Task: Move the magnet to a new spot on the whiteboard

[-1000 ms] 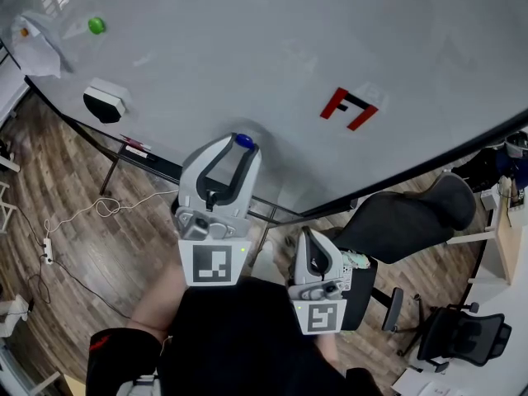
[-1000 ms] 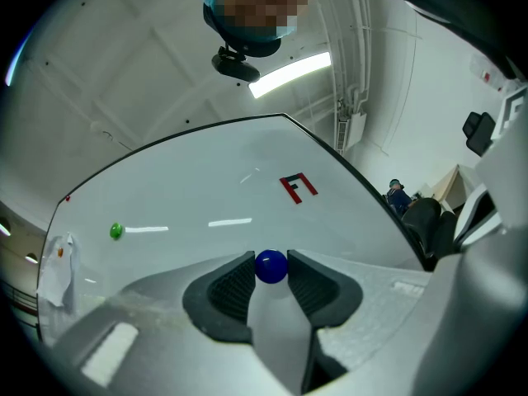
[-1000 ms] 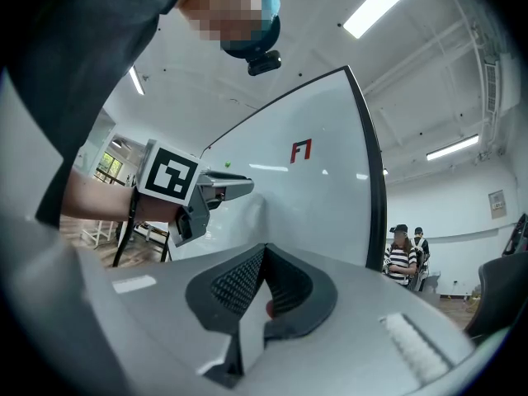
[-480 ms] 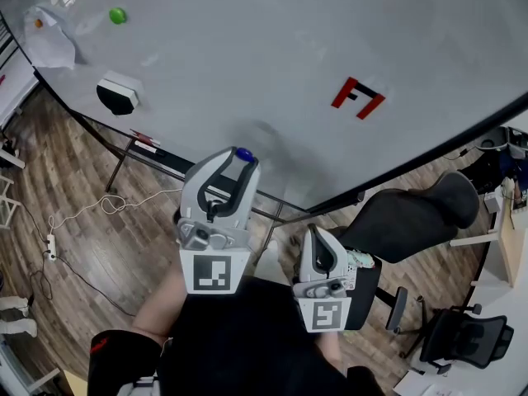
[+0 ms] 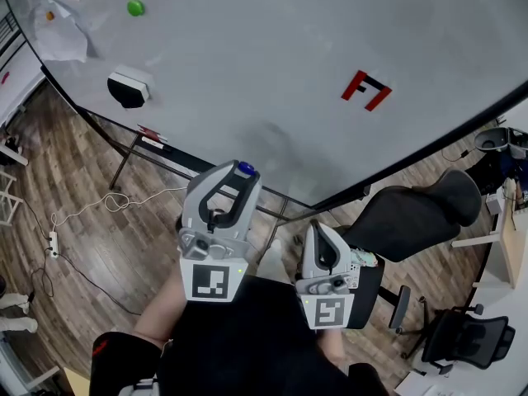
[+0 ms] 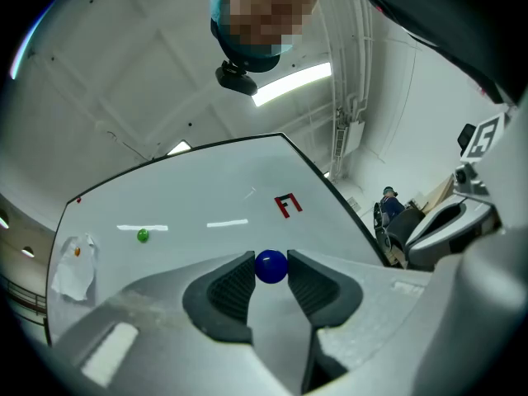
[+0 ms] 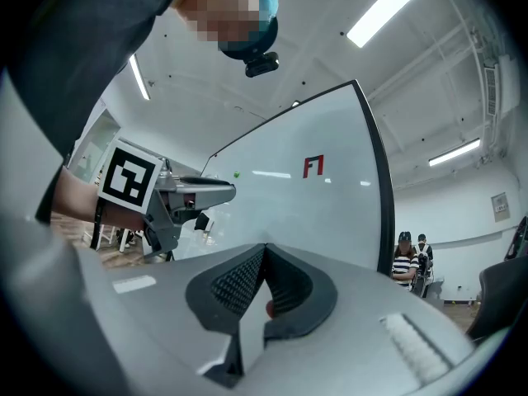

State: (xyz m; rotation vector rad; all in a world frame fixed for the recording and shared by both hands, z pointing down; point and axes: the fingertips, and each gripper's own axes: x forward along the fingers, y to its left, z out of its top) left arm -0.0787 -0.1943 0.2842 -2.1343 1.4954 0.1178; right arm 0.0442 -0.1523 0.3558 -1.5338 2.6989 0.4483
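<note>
The big whiteboard fills the top of the frame, carrying a small green magnet at upper left, a crumpled white sheet beside it in the corner, a black-and-white eraser lower down, and a red mark at right.

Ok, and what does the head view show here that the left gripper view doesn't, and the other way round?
Head view only: the eraser on the whiteboard, and the wood floor with a white cable. Left gripper view only: the ceiling light, and the left gripper with its pads pressing both sides of the blue magnet. Both: the whiteboard, blue magnet, green magnet and red mark.
</note>
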